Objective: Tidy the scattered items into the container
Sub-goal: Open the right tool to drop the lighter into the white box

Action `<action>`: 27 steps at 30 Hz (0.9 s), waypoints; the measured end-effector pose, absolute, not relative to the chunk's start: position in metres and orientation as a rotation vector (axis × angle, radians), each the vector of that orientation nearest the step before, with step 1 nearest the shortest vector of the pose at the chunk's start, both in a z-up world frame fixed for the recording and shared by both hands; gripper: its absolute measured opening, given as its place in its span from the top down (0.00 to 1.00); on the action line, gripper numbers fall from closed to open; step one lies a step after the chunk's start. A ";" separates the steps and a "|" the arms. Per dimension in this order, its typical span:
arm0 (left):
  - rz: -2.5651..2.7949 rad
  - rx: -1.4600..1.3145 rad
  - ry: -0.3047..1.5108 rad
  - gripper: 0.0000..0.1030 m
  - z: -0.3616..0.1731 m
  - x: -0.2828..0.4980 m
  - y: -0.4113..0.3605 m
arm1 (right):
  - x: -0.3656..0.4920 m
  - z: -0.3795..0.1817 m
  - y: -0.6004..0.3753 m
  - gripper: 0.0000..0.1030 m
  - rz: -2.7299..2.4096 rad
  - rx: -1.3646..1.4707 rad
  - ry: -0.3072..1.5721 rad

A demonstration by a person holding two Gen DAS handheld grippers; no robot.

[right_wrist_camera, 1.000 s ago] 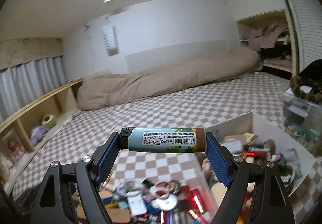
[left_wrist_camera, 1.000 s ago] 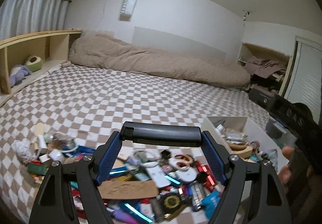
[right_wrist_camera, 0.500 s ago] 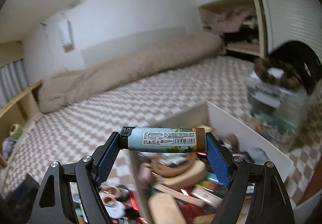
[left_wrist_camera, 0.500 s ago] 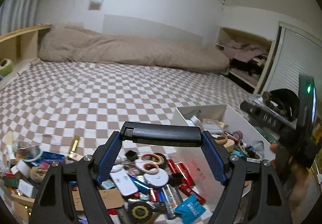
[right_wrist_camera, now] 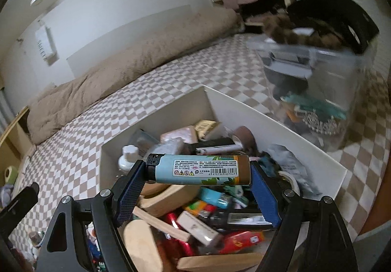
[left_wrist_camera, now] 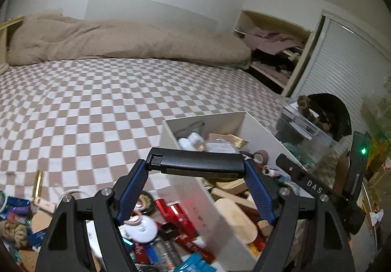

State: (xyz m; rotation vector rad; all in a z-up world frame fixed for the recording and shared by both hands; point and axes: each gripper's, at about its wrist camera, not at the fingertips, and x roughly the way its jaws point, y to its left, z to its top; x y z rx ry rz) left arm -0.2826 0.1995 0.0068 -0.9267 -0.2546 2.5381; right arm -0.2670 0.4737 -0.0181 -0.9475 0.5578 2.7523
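Right gripper [right_wrist_camera: 196, 171] clamped endwise on pale-blue lighter [right_wrist_camera: 198, 169], held crosswise so you can release straight into white container [right_wrist_camera: 281, 125], directly beneath. Left gripper [left_wrist_camera: 195, 166] clamped same way on black lighter [left_wrist_camera: 195, 163], poised above container [left_wrist_camera: 195, 196] left wall; shift toward 3 o'clock before letting go. Count: two grippers, two held lighters, one container, already crowded. Loose clutter pile [left_wrist_camera: 156, 230] at 7 o'clock, too many to count. Farther, at 2 o'clock: one clear bin [left_wrist_camera: 305, 135]. Beyond: checkered bedspread [left_wrist_camera: 97, 100].
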 end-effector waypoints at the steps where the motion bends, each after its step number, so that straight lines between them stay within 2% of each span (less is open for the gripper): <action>1: 2.531 -0.927 -0.241 0.23 0.008 -0.286 0.205 | -0.267 -0.020 0.479 0.19 2.746 -0.950 0.588; 9: 2.442 -0.952 -0.162 0.23 0.015 -0.310 0.259 | -0.263 -0.029 0.503 0.19 2.716 -0.980 0.621; 11: 2.425 -0.968 -0.119 0.23 0.014 -0.316 0.278 | -0.261 -0.032 0.507 0.14 2.724 -0.999 0.622; 14: 2.383 -0.989 -0.067 0.23 0.013 -0.322 0.304 | -0.259 -0.035 0.511 0.13 2.732 -1.012 0.626; 21: 2.292 -1.063 0.018 0.23 0.007 -0.338 0.355 | -0.247 -0.040 0.515 0.13 2.762 -1.097 0.467; 27: 2.230 -1.150 0.118 0.23 -0.010 -0.348 0.394 | -0.229 -0.033 0.531 0.13 2.819 -1.064 0.544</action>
